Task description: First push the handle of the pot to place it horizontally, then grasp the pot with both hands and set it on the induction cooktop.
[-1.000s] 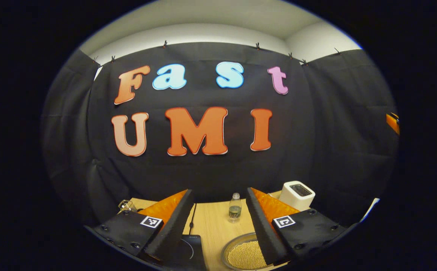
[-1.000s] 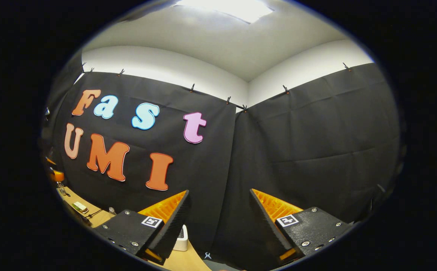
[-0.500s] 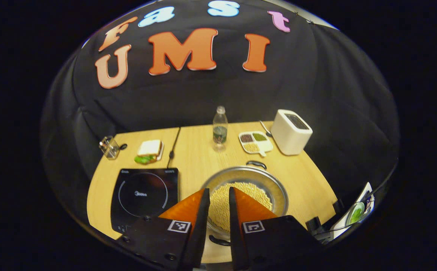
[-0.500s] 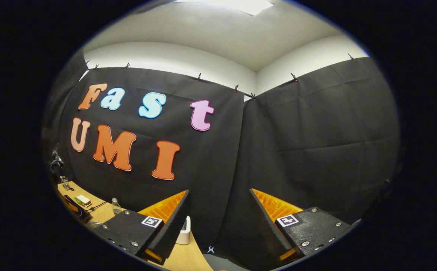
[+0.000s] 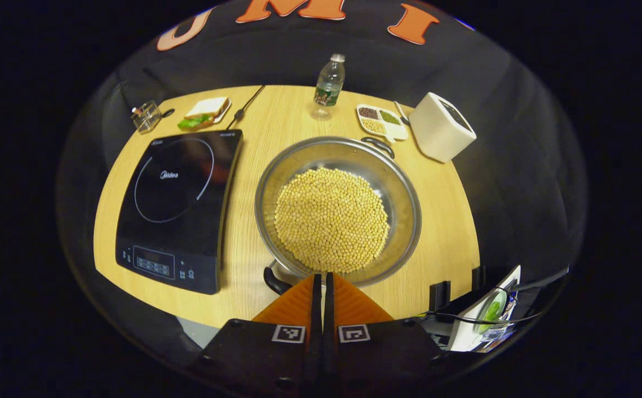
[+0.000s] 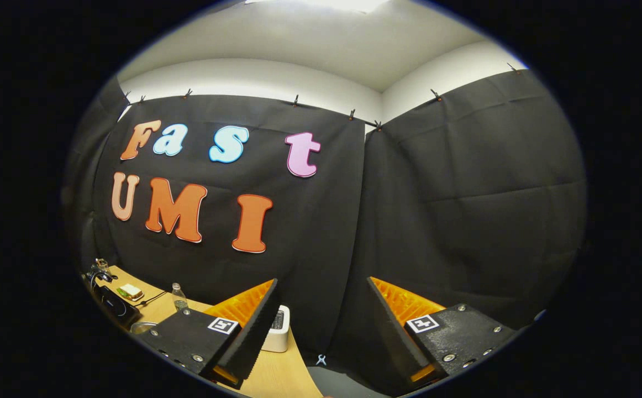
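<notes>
left tongs [image 5: 321, 279] closed, empty, above pot [image 5: 337, 210] near handle [image 5: 274, 279], right tongs [image 6: 321, 309] wide open

A wide, shallow steel pot [image 5: 404, 193] is sitting upright on the wooden table, its bowl holding a round heap of pale yellow beans [image 5: 331, 220]. One dark loop handle [image 5: 378, 145] is showing at its far rim and another handle [image 5: 274, 281] is sticking out at the near rim, toward the left. The black induction cooktop [image 5: 177, 204] is lying flat just beside the pot on its left, not touching it, with its control strip facing the near edge.
</notes>
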A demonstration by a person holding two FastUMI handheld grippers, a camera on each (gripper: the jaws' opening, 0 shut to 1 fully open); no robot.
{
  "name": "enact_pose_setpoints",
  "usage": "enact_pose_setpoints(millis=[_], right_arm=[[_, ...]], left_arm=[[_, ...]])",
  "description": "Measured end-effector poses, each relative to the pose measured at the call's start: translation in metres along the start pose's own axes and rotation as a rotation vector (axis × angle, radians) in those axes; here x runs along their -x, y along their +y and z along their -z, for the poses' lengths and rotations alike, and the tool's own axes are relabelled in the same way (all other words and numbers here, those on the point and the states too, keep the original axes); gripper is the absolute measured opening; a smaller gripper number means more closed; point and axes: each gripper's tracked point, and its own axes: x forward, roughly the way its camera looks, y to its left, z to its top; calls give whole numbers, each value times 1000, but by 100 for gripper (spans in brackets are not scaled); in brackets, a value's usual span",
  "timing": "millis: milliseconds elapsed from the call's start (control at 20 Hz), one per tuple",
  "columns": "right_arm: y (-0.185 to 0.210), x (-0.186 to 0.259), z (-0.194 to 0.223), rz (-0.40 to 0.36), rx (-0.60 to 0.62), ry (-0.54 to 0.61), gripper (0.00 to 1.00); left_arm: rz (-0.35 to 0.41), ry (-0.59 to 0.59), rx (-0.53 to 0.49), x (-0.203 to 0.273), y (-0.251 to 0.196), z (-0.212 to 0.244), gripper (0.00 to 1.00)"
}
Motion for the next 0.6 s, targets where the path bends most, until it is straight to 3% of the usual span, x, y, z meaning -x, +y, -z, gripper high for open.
enact_pose_setpoints(millis=[300, 600], right_arm=[[10, -4, 19, -48, -8, 40, 95], [18, -1, 25, -46, -7, 68, 95]], left_arm=[[10, 158, 134, -20, -5, 46, 8], [50, 285, 284, -48, -11, 66, 8]])
